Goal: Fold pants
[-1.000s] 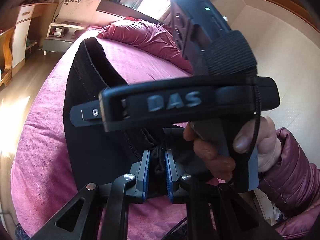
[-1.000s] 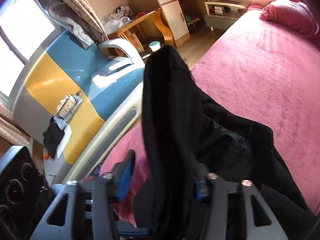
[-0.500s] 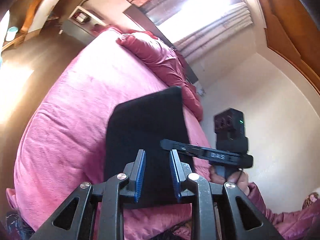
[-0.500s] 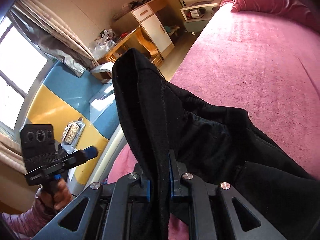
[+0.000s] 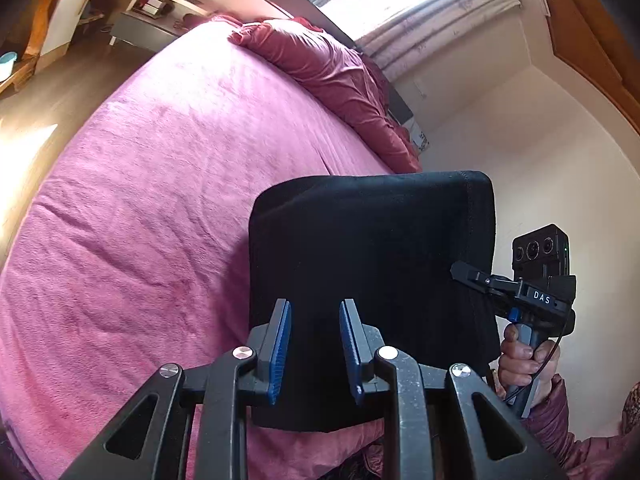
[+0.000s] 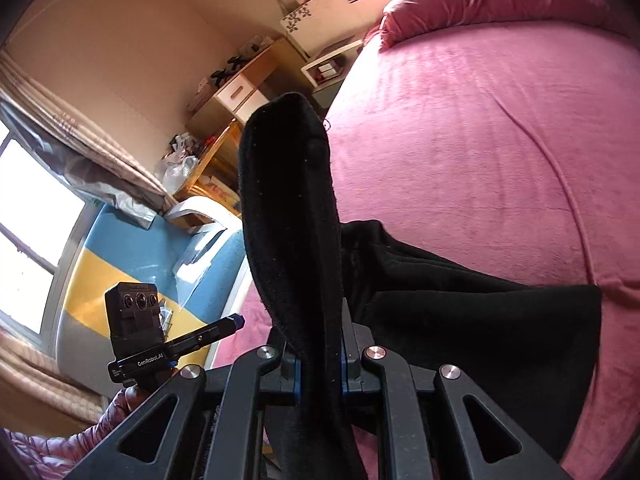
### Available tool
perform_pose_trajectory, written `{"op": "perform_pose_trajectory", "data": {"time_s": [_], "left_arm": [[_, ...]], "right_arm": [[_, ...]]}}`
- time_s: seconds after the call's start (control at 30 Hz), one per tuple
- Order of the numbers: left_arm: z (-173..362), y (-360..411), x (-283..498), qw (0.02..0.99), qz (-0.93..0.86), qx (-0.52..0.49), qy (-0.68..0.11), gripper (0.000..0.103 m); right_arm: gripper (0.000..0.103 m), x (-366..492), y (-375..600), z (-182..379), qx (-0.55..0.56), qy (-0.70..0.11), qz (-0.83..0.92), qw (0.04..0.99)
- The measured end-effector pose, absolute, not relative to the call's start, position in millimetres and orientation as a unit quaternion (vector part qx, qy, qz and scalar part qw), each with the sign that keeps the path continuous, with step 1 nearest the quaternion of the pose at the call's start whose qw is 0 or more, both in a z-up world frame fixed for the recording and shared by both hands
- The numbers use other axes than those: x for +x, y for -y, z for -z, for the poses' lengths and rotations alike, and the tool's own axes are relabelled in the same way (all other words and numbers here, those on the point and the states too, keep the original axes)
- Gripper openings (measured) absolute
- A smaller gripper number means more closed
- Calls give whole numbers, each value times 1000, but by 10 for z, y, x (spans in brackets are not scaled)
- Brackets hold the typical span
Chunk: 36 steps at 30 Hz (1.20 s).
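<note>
The left gripper (image 5: 314, 350), a second ago clamped on the black pants (image 5: 372, 280), now stands open and empty, while the right gripper (image 6: 319, 368) alone pinches them above the bed (image 5: 160, 200), leaving the next fold one-handed.

Black pants (image 5: 368, 264) lie on a pink blanket (image 5: 168, 184) by dark red pillows (image 5: 340, 80), grippers black with blue pads (image 5: 280, 352), sofa (image 6: 132, 264) blue and yellow.

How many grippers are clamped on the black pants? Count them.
1. The right gripper pinches a raised fold of the pants. The left gripper is open, its fingers gripping nothing.
</note>
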<state>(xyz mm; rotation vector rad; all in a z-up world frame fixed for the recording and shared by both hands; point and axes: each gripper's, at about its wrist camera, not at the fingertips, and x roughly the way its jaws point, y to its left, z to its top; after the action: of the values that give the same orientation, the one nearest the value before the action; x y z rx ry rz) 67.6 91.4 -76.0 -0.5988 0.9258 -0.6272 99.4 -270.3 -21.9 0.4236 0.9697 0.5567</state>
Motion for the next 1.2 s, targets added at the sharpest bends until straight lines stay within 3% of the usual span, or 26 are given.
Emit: {"op": "perform_pose_trajectory", "data": {"time_s": [0.6, 0.83, 0.97, 1.2], "left_arm": [[1277, 286, 558, 743, 368, -162, -535, 25], [1280, 394, 529, 742, 365, -151, -542, 25], [1295, 381, 594, 740, 363, -159, -543, 25], [1294, 304, 603, 741, 364, -175, -536, 25]], "right_arm": [[14, 927, 3973, 1321, 292, -509, -122, 800], [25, 812, 4088, 1363, 334, -484, -102, 802], [41, 498, 4250, 1178, 345, -459, -71, 816], [42, -158, 4242, 1098, 396, -443, -113, 796]]}}
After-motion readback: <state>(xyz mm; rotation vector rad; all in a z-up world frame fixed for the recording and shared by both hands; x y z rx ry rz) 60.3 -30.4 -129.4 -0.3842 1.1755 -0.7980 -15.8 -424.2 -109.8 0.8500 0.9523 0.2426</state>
